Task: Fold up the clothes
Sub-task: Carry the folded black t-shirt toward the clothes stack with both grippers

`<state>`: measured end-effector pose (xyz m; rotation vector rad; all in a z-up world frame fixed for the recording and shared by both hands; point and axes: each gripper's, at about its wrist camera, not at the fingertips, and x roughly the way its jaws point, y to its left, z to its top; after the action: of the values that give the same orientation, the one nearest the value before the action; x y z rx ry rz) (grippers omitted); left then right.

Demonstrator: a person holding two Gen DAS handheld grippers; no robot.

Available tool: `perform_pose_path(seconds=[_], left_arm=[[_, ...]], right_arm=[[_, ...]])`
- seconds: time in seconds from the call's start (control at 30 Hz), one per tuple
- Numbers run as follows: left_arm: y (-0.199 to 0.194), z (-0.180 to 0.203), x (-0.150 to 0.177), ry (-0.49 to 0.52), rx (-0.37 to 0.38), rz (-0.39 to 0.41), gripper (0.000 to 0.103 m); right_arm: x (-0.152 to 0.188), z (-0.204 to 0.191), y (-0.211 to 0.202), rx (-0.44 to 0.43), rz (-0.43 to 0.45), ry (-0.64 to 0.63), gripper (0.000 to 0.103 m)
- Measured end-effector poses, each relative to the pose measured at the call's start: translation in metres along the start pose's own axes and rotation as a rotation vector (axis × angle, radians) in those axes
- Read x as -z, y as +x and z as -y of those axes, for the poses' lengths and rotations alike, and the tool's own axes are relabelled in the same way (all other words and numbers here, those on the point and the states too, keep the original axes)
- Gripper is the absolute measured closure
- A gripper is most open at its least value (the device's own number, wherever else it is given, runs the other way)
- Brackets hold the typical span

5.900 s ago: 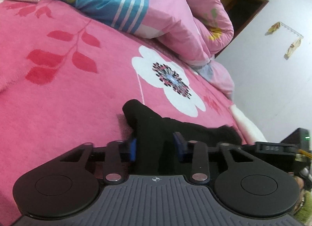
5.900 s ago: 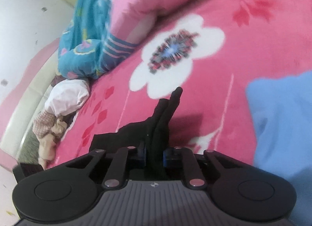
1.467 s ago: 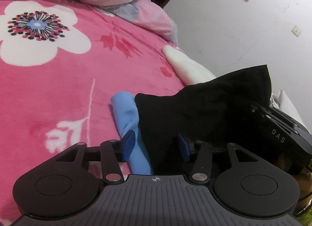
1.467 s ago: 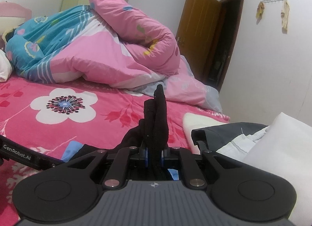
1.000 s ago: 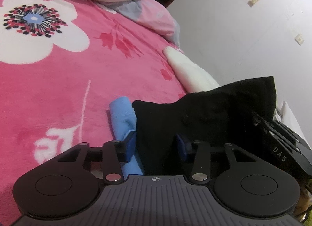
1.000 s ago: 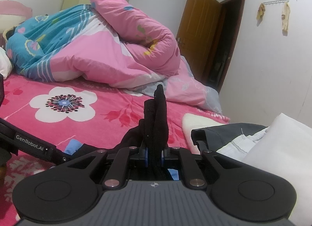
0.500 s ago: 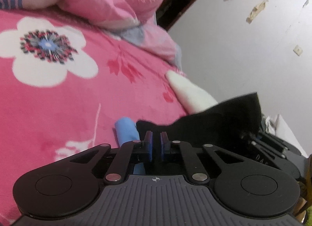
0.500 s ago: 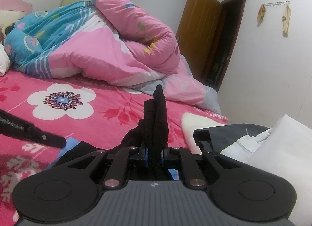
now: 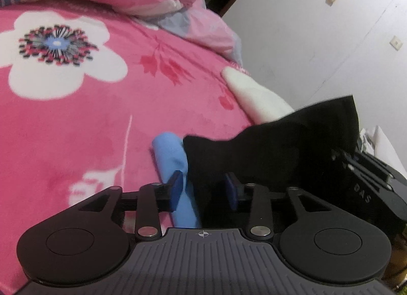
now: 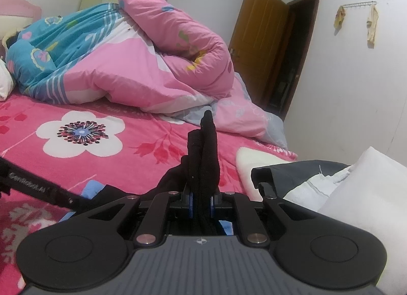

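A black garment (image 9: 274, 147) lies over a folded blue cloth (image 9: 175, 157) on the pink flowered bed. My left gripper (image 9: 204, 188) is open, its blue pads spread around the edge of the black garment and the blue cloth. My right gripper (image 10: 202, 204) is shut on a bunched part of the black garment (image 10: 203, 157), which stands up between its fingers. The right gripper's body shows at the right of the left wrist view (image 9: 366, 183).
A pink and blue duvet (image 10: 132, 61) is heaped at the far side of the bed. A stack of white and grey clothes (image 10: 351, 188) lies at the right. A white cloth (image 9: 254, 96) lies near the bed's edge. A brown door (image 10: 264, 48) stands behind.
My left gripper was shut on the black garment half a second ago and has opened. The right gripper keeps its hold and has barely moved.
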<state>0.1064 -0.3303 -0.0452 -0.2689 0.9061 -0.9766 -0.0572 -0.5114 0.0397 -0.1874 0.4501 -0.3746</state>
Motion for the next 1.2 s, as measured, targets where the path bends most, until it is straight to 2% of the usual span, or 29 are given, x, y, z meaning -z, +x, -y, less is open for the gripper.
perform_pose_path(seconds=[0.13,0.37,0.53,0.8,0.97,1.07,1.2], left_arm=[[-0.002,0.0,0.002,-0.018,0.018,-0.025,0.063],[-0.016,0.008,0.005,-0.011,0.057,-0.021,0.062],[-0.003,0.004,0.008,-0.029,0.037,-0.053,0.061],[0.004,-0.001,0.003,-0.061,0.049,-0.04,0.06],[0.013,-0.013,-0.005,-0.124,0.078,-0.013,0.06],[0.015,-0.016,-0.008,-0.143,0.089,0.008,0.068],[0.018,-0.015,-0.006,-0.141,0.064,0.029,0.088]], right_arm=[[0.0,0.0,0.0,0.0,0.001,0.002,0.091],[0.0,0.0,0.0,-0.003,0.003,0.002,0.092],[0.0,0.0,-0.001,-0.002,0.005,0.005,0.091],[0.003,-0.002,-0.007,0.003,0.007,0.012,0.091],[0.003,-0.001,-0.007,0.003,0.006,0.012,0.091],[0.002,0.0,-0.005,0.002,0.005,0.01,0.091],[0.003,0.0,-0.002,0.004,0.001,0.01,0.091]])
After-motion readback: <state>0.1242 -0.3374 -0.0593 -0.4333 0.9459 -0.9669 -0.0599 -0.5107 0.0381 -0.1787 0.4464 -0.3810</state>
